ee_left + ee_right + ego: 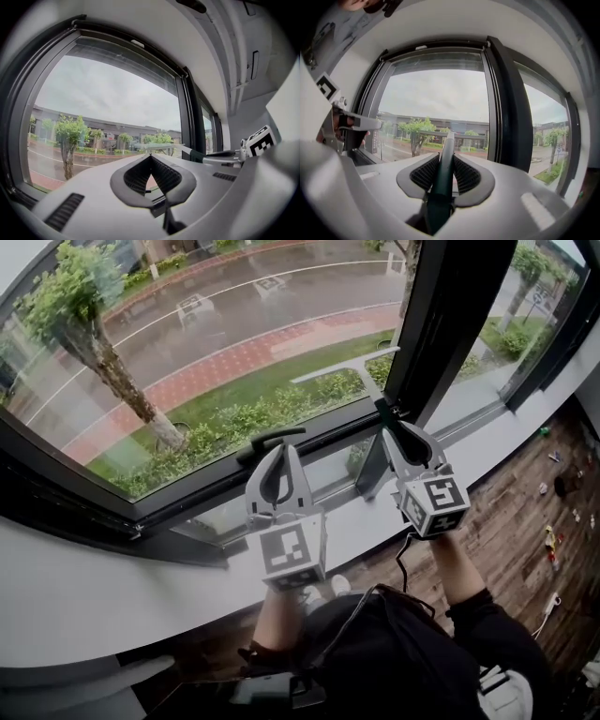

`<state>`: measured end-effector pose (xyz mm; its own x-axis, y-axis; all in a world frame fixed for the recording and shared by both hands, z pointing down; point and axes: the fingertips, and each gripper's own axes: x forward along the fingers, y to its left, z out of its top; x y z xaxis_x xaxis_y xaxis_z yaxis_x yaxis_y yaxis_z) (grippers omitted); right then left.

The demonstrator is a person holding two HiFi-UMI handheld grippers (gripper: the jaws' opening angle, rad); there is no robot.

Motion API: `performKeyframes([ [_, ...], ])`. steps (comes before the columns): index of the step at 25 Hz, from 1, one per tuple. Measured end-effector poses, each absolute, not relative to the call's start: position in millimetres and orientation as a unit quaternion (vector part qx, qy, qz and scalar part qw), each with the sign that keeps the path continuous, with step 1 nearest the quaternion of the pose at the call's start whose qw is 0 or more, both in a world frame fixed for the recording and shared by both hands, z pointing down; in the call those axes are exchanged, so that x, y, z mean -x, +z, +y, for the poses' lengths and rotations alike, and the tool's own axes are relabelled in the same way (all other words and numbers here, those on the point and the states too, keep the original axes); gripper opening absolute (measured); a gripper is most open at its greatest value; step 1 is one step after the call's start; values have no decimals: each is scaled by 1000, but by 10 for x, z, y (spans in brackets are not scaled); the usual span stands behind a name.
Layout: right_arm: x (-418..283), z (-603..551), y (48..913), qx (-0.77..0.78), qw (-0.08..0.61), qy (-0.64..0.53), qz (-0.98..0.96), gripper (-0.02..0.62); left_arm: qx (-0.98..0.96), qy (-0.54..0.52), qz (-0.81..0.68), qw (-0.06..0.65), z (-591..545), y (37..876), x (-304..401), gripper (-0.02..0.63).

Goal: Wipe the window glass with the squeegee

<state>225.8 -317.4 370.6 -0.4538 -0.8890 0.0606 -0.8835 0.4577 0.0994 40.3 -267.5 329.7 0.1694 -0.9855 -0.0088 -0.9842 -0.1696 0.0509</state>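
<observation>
Right gripper view: right gripper (pixel 446 158), jaws clenched on the dark green plastic handle of a pale-bladed squeegee (pixel 442 187), centre frame. Left gripper view: left gripper (pixel 150 158), jaws pressed together, nothing between. Head view: squeegee blade lies across large clear window glass (pixel 234 334), upper right of centre, just left of black window post (pixel 450 315); contact not discernible. White sill (pixel 94 587) below.

Left gripper (pixel 150 160) fingers pressed together, nothing between them. Window glass (pixel 108 103) ahead. Squeegee (pixel 187 152) at right, beside the dark window frame (pixel 193 126).
</observation>
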Motion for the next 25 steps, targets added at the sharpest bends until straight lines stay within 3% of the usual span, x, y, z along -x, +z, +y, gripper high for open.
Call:
performKeyframes([
  [13, -1633, -3037, 1419, -527, -137, -161, -823, 95, -759, -95, -635, -107, -2672, 1853, -82, 0],
  [25, -1417, -3040, 89, -515, -209, -238, -797, 95, -758, -106, -612, -201, -2804, 590, -173, 0],
])
